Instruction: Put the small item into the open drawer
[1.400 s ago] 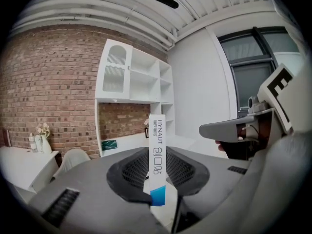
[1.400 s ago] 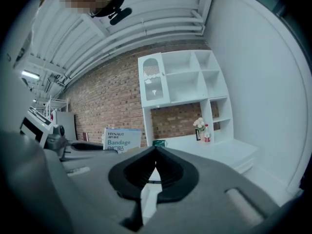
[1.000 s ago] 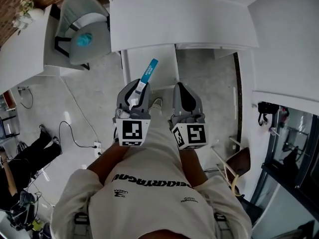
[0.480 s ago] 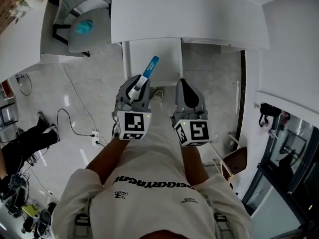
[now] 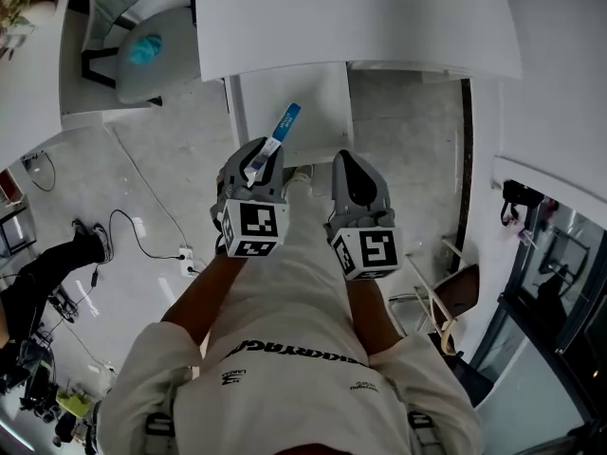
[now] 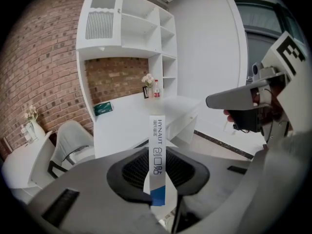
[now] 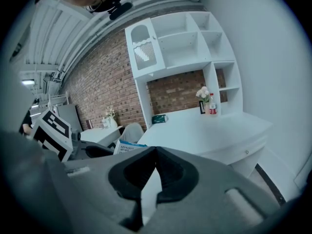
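The white desk (image 5: 360, 27) fills the top of the head view, and the open drawer (image 5: 318, 88) stands out from under it. Near the drawer the person holds both grippers side by side. The right gripper (image 5: 349, 169) has its jaws closed together, with nothing between them. The left gripper (image 5: 264, 159) is clamped on the small item (image 5: 283, 129), a thin white-and-blue packet. The far end of the packet shows over the drawer.

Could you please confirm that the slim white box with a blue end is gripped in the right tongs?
Not quite: the slim white box with a blue end is gripped in the left tongs, as the left gripper view shows.
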